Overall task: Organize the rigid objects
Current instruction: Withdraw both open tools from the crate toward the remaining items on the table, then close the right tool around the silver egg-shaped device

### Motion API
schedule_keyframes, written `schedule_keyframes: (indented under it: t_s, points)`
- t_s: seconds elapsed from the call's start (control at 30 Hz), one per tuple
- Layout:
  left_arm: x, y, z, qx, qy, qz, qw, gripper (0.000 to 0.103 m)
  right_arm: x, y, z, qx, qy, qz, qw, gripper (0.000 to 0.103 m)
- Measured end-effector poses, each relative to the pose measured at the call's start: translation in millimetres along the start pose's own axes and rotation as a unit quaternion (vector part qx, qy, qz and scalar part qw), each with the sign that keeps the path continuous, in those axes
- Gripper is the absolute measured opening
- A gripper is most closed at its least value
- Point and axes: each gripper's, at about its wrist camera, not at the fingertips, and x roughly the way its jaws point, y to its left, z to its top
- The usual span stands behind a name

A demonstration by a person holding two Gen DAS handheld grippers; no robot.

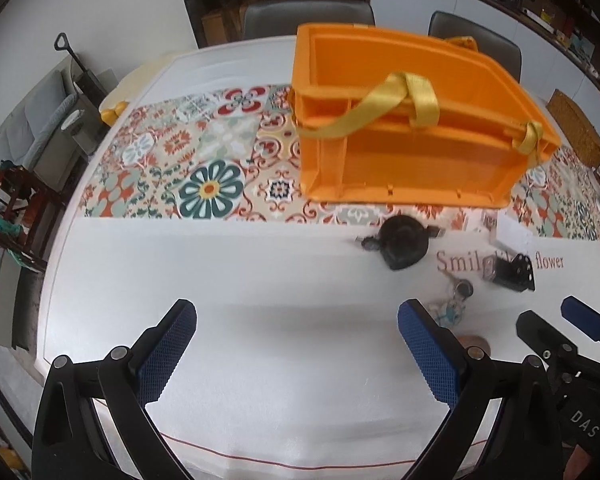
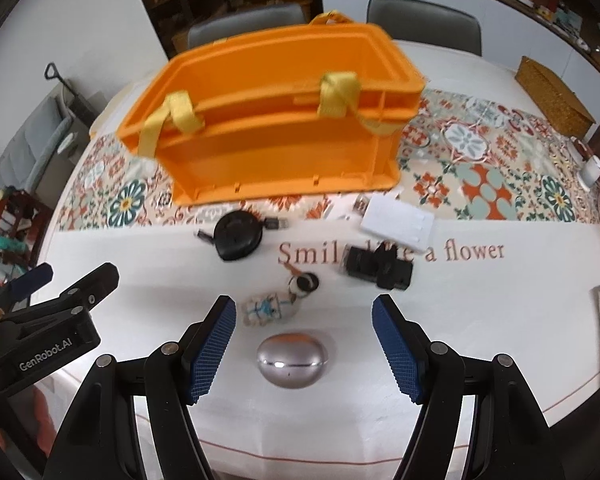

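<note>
Orange crate (image 2: 272, 128) with yellow straps stands on my surface (image 2: 140, 280) at 12 o'clock. Before it lie a black cable reel (image 2: 236, 236), keychain (image 2: 274, 308), black bracket (image 2: 376, 268) and white box (image 2: 398, 224). Silver oval case (image 2: 292, 362) sits between my right tool's (image 2: 304, 346) parted, empty fingers. My left tool (image 1: 298, 350) also stands apart, empty.

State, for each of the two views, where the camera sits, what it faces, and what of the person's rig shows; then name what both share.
Left wrist: on the left tool, facing down at bare tablecloth; the right tool shows at the edge.
Right wrist: on the right tool, facing down at a silver oval case; the left tool shows at the edge.
Shared: orange bin, black cable reel, keychain.
</note>
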Motion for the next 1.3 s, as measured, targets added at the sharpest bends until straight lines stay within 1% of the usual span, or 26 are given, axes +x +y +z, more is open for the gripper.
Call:
schedule_keyframes:
  t_s: [0.37, 0.67, 0.73, 0.77, 0.8, 1.07, 1.3]
  points:
    - [26, -1, -18, 0.007, 0.039, -0.001, 0.9992, 0.103, 38, 6, -17, -0.005, 0.067, 0.009, 0.998, 0.071]
    - [45, -4, -30, 0.01, 0.068, 0.0, 0.9976, 0.103, 64, 4, -35, -0.001, 0.106, 0.015, 0.994, 0.071]
    - [48, -5, -32, 0.012, 0.074, -0.001, 0.9972, 0.103, 68, 3, -39, 0.0, 0.111, 0.016, 0.994, 0.075]
    - [50, -5, -32, 0.012, 0.075, -0.001, 0.9971, 0.103, 71, 2, -40, 0.002, 0.114, 0.014, 0.993, 0.079]
    - [51, -6, -33, 0.014, 0.077, -0.001, 0.997, 0.103, 72, 2, -41, 0.002, 0.115, 0.013, 0.993, 0.08]
    - [64, -6, -37, 0.02, 0.093, 0.008, 0.9954, 0.103, 90, 3, -44, -0.005, 0.134, 0.009, 0.991, 0.08]
    - [71, -7, -36, 0.028, 0.1, 0.006, 0.9946, 0.103, 104, 8, -45, -0.004, 0.143, 0.001, 0.99, 0.08]
